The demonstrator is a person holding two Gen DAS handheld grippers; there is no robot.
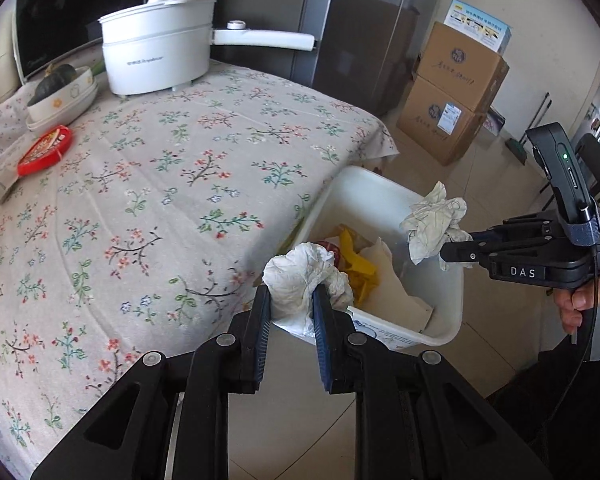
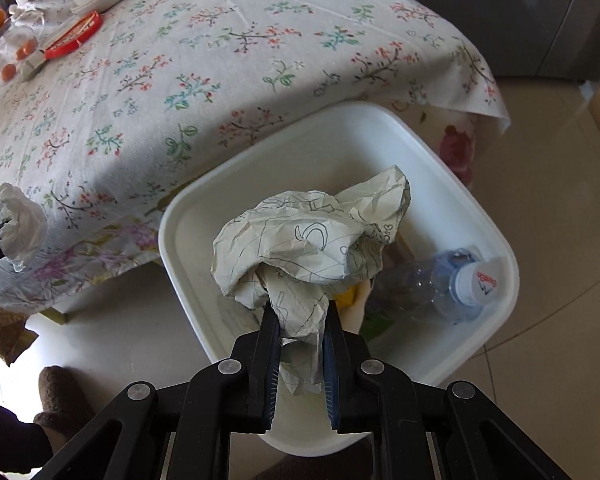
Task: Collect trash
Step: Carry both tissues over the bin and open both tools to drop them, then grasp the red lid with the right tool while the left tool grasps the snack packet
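Two grippers each carried a wad: the left gripper [image 1: 291,300] was clamped on a crumpled white tissue [image 1: 304,276] near the white bin's [image 2: 172,236] rim, the right gripper [image 2: 302,316] pinched a scribbled paper ball [image 2: 312,236] above the bin. Released now, the tissue might have fallen outside, onto the floor beside the table [image 1: 148,184].

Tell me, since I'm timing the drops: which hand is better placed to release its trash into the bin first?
Right. Its crumpled paper hangs directly over the white bin's opening, while the left gripper's tissue wad sits near the bin's table-side rim, so it likely needs to shift further in.
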